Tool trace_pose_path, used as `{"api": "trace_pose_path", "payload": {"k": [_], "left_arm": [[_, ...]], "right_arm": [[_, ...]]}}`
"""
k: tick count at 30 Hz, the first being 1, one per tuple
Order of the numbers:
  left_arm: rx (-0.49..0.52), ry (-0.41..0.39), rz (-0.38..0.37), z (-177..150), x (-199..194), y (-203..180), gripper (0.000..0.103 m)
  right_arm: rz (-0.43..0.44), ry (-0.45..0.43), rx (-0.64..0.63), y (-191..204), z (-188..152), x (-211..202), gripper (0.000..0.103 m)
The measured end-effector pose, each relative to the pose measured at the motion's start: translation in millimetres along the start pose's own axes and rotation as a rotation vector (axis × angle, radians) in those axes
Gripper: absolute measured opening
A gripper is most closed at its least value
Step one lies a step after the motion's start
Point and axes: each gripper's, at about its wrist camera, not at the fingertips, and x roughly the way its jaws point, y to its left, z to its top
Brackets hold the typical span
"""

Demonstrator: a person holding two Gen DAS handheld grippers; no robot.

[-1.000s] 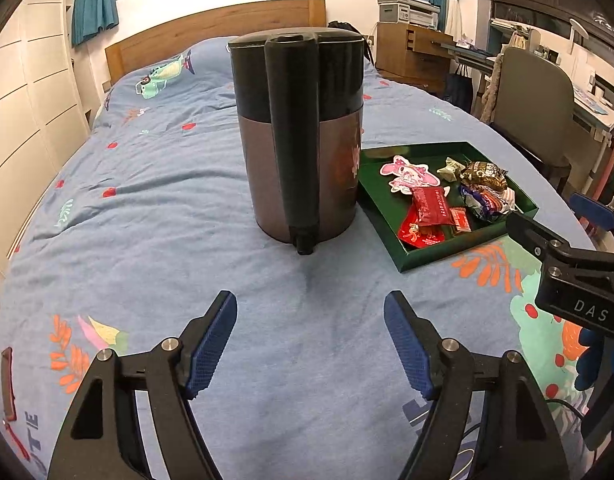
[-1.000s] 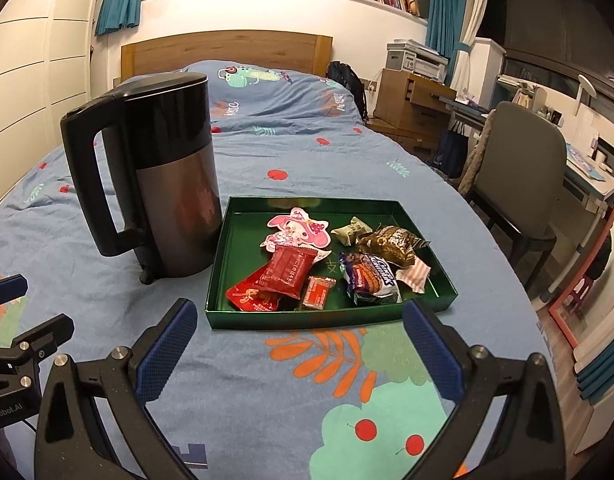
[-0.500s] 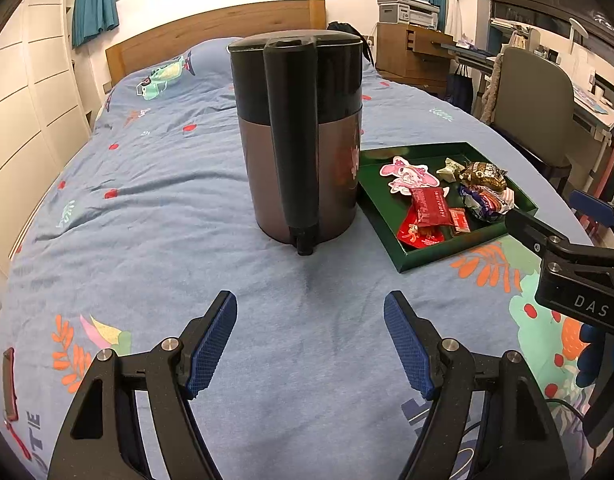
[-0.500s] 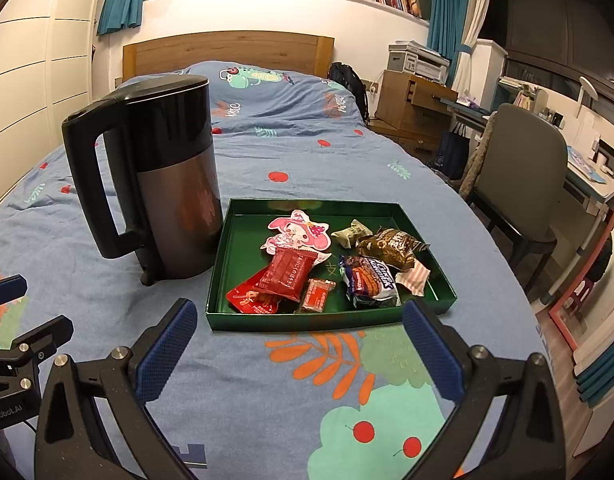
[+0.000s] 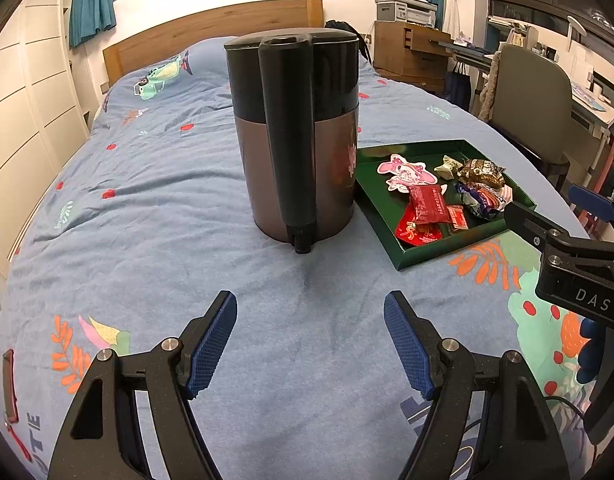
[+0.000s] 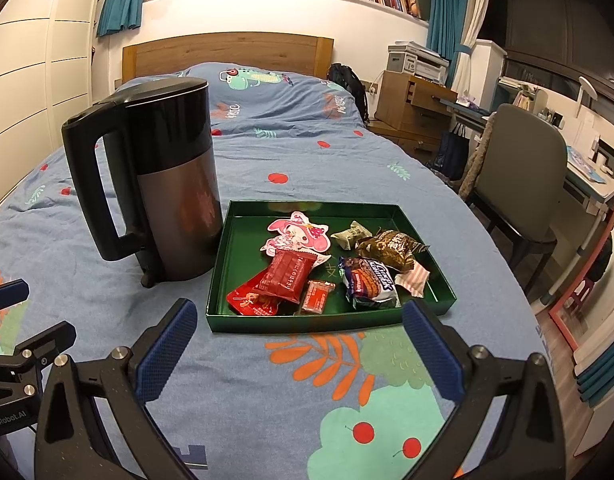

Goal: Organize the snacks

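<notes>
A green tray (image 6: 235,240) (image 5: 423,258) lies on the blue bed cover and holds several wrapped snacks: a red packet (image 6: 287,272), a small red one (image 6: 317,298), a blue-white pack (image 6: 369,282), a brown one (image 6: 389,246) and a pink character-shaped pack (image 6: 299,236). My right gripper (image 6: 303,344) is open and empty, just in front of the tray. My left gripper (image 5: 311,332) is open and empty, in front of the kettle (image 5: 295,136), apart from it.
A dark kettle (image 6: 155,184) stands upright left of the tray, touching or nearly touching its left wall. The bed's right edge drops to a chair (image 6: 519,184) and desk. A wooden headboard (image 6: 227,54) is at the back.
Both grippers have drifted back very slightly; the kettle and tray look a little farther. Nothing was taken hold of or moved.
</notes>
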Motion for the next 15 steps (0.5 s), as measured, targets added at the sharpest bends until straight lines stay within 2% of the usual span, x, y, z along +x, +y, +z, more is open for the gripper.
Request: {"api": "trace_pose_path", "payload": {"k": [15], "left_arm": [[-0.003,-0.019,0.023,5.5,-5.4,-7.3,0.071]], "right_arm": [[-0.004,-0.002,0.006,-4.7,3.7,-1.0,0.103]]}}
